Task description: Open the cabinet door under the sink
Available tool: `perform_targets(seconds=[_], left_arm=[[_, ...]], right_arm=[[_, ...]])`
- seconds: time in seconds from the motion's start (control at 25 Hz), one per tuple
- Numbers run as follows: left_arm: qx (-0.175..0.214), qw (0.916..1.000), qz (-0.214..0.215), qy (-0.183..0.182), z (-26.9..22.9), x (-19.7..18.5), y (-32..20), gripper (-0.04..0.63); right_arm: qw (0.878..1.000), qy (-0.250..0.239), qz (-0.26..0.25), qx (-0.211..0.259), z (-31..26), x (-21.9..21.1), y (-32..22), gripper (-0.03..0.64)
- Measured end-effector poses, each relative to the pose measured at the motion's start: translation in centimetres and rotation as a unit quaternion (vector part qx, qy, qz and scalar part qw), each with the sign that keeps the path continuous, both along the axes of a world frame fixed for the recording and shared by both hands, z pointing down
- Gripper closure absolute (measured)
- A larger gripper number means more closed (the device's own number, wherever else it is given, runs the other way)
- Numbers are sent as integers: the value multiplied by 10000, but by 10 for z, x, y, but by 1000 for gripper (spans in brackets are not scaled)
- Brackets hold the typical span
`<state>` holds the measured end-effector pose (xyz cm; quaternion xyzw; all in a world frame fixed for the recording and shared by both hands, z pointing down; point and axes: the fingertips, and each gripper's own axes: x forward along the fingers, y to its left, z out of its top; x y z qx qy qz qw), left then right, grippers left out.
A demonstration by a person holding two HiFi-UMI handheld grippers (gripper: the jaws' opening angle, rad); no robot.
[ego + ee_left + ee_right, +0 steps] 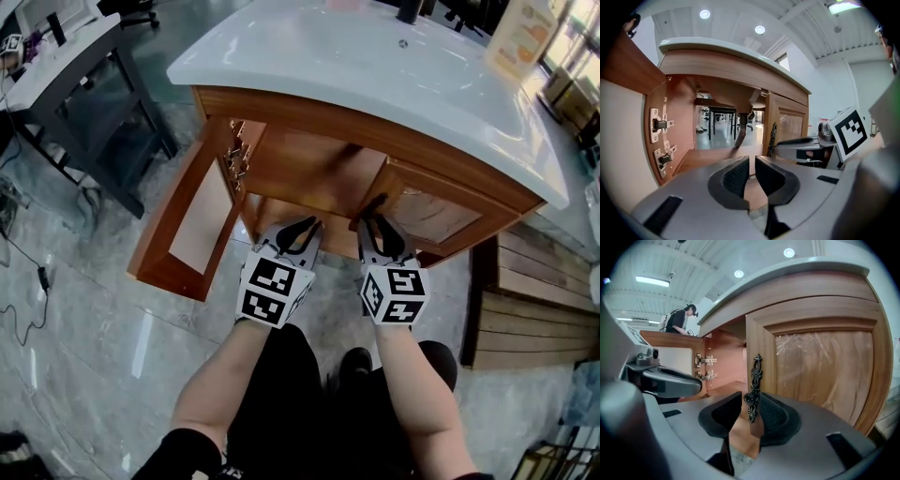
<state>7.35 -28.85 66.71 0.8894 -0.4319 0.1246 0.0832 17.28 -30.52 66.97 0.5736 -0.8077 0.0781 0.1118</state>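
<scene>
The wooden cabinet under the white sink top (375, 66) has its left door (192, 225) swung wide open, hinges (658, 124) showing. Its right door (431, 214) (820, 366) stands closed or almost closed. That door's dark ornate handle (754, 385) (374, 202) stands between the pads of my right gripper (751, 404) (380, 225), whose jaws are open and not pressing on it. My left gripper (750, 171) (298, 230) hovers before the open compartment, its jaws a narrow gap apart with nothing between them.
A drain pipe (740, 131) hangs inside the cabinet. A dark table (66, 56) stands at the left, and a slatted wooden platform (534, 300) lies at the right. Cables (37, 281) trail over the tiled floor. A person (679, 319) stands far off.
</scene>
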Motion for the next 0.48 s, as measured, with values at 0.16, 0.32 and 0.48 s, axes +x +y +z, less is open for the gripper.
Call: perform_targets(seconds=[0.16,0.32,0.48], left_arm=[[-12,10000,36,-70,-2,-3,-1,543],[-12,9999,91,-132,-2,-6,-1,543],[39,9997,208,-83,-6,-3,0,543]], right_arm=[[9997,-207,156,37,4,-4,-10,494],[9995,-110,282,64,4,-3,-10,522],[10000,63,50,5,3,-4,-6,528]])
